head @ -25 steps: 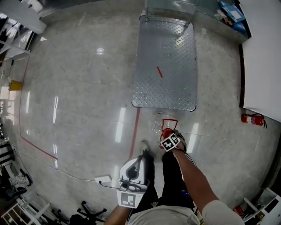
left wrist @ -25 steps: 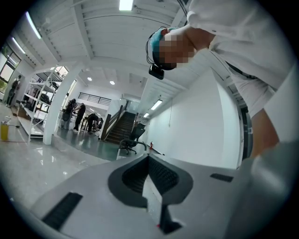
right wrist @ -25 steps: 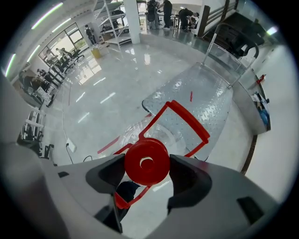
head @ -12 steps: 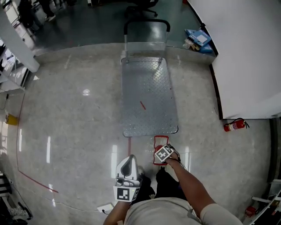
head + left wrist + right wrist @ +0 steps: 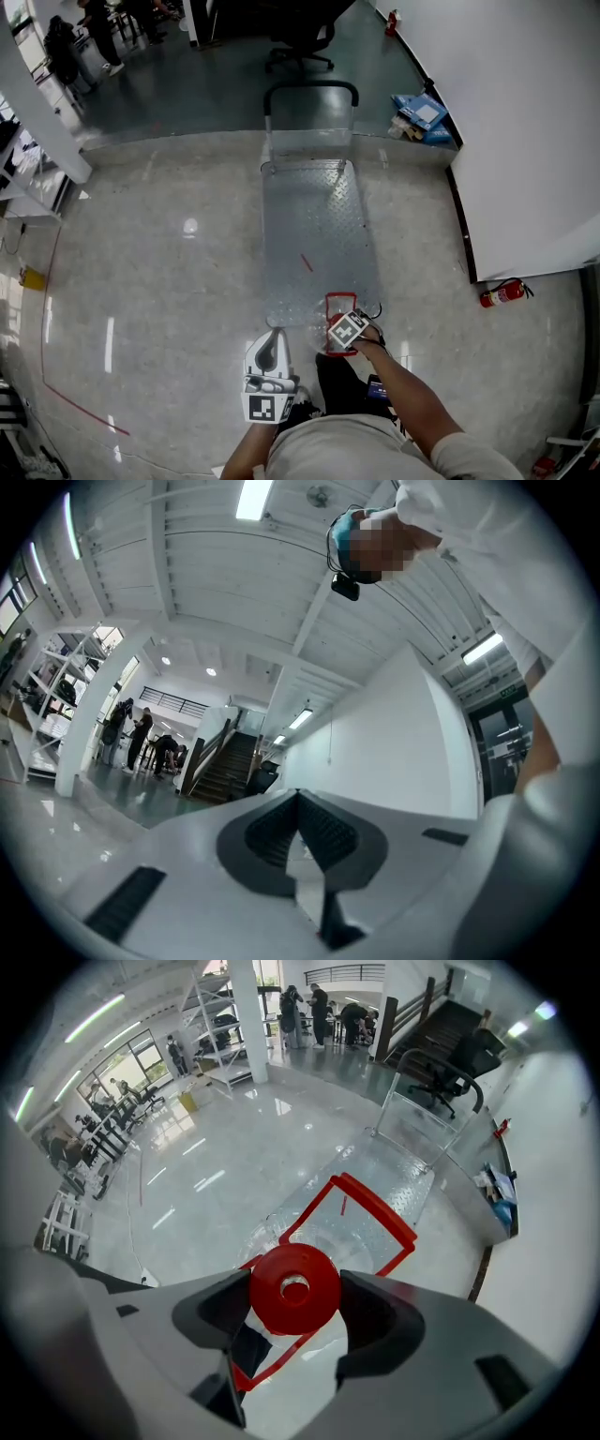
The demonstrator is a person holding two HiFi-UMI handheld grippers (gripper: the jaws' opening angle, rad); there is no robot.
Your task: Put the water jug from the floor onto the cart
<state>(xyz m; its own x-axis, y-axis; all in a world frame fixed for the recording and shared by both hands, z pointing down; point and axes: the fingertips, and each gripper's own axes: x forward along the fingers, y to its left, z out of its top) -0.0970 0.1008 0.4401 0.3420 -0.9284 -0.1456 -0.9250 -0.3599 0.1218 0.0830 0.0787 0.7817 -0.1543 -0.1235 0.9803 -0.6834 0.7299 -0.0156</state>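
A clear water jug point(image 5: 337, 1232) with a red cap point(image 5: 294, 1288) and a red frame handle point(image 5: 339, 302) hangs off the floor. My right gripper point(image 5: 294, 1299) is shut on its red cap; in the head view the right gripper point(image 5: 349, 330) is at the near edge of the cart. The cart point(image 5: 319, 244) is a flat diamond-plate platform with a black push handle point(image 5: 311, 90) at its far end. My left gripper point(image 5: 270, 361) is held low beside the person's body, pointing up and away, its jaws shut with nothing between them point(image 5: 302, 841).
A red fire extinguisher point(image 5: 502, 294) lies by the white wall on the right. Blue packages point(image 5: 420, 114) sit on the floor beyond the cart. An office chair point(image 5: 309, 37) and people stand at the far end. A red tape line point(image 5: 84, 412) crosses the floor at left.
The jug has risen off the floor in my right gripper and has come up to the cart's near edge. The head view has tilted forward, showing the whole cart.
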